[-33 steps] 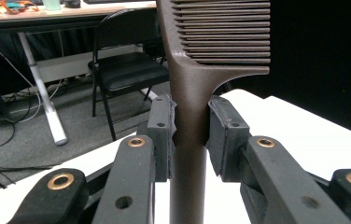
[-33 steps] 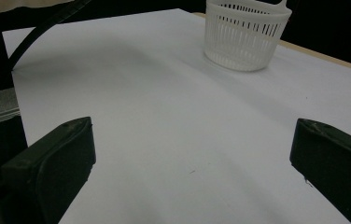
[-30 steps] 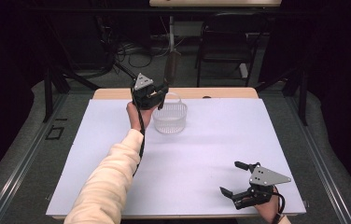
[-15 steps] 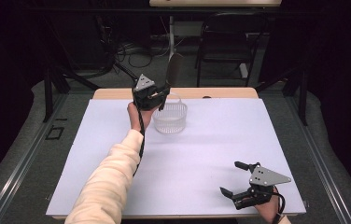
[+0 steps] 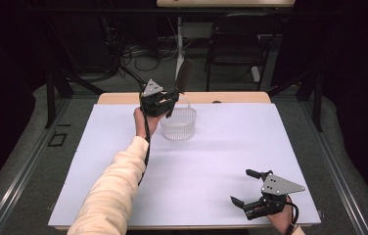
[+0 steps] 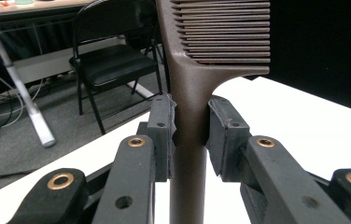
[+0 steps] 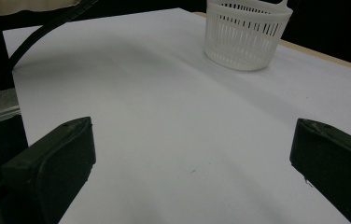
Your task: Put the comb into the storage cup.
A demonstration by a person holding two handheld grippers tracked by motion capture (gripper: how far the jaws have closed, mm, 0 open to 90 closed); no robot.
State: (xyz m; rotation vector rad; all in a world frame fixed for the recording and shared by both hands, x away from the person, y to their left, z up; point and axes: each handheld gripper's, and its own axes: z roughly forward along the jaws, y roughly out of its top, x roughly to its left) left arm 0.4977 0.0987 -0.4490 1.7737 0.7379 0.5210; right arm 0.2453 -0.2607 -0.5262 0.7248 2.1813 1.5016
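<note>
Left gripper (image 5: 168, 100) is clamped on a brown comb (image 6: 197, 70). In the left gripper view both pads press the comb's handle from either side, the handle runs upright between them, and the teeth stick out sideways above the jaws. In the high view that gripper is up at the far side of the table (image 5: 99, 196), just beside the white basket (image 5: 178, 125), with the comb (image 5: 184, 76) rising above the gripper and over the table's far edge. Comb is off the table surface, held in the air, not in the basket.

Basket sits upright on the white sheet near the far edge, roughly centre-left. In the right gripper view the basket (image 7: 246, 32) is well ahead of the jaws.

Right gripper (image 5: 253, 188) is released: jaws spread wide, nothing between them, just bare white sheet. It's low at the near right corner of the table, well apart from basket and comb.

A black chair (image 6: 113, 65) stands on the floor beyond the table.
</note>
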